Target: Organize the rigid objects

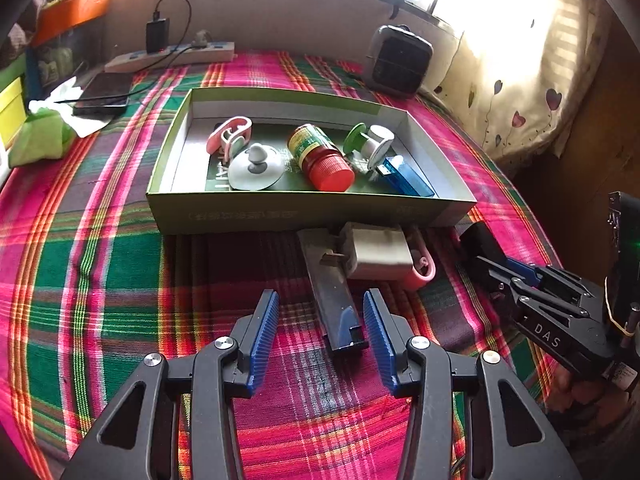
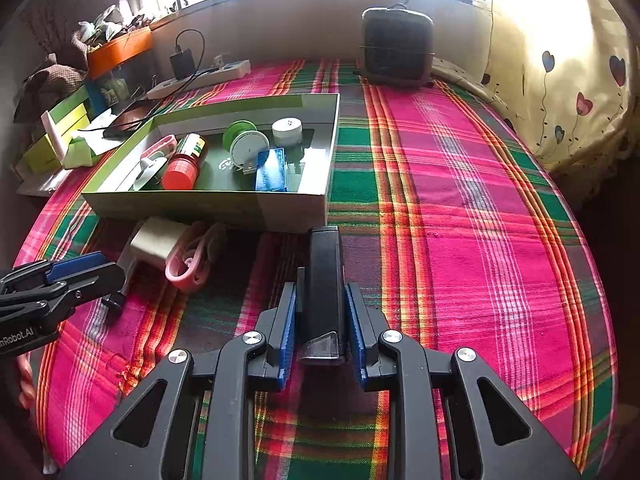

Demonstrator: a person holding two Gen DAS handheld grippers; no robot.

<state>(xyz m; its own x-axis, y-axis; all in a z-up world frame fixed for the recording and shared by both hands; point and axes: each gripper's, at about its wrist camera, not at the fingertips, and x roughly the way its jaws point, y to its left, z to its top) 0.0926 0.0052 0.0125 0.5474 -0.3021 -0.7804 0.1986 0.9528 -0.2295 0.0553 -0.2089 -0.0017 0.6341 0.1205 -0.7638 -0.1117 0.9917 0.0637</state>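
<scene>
An open green cardboard box [image 1: 280,210] [image 2: 208,204] lies on the plaid cloth. It holds a pink clip [image 1: 228,136], a grey knobbed lid [image 1: 254,166], a red-capped bottle [image 1: 320,156], a green-and-white spool [image 1: 368,140] and a blue USB stick [image 1: 408,178]. In front of the box lie a dark flat bar [image 1: 332,300], a white charger block [image 1: 376,256] [image 2: 154,240] and a second pink clip [image 1: 420,276] [image 2: 188,268]. My left gripper [image 1: 320,316] [image 2: 100,272] is open, with the bar's near end between its fingertips. My right gripper [image 2: 322,308] [image 1: 516,276] is shut on a black block [image 2: 324,280] [image 1: 478,240] near the box's right front corner.
A power strip [image 1: 172,56] with a plugged charger and a phone [image 1: 104,94] lie at the back left, beside a green cloth [image 1: 40,136]. A dark heater [image 1: 400,60] [image 2: 396,46] stands at the back. A heart-patterned pillow [image 2: 560,92] borders the right side.
</scene>
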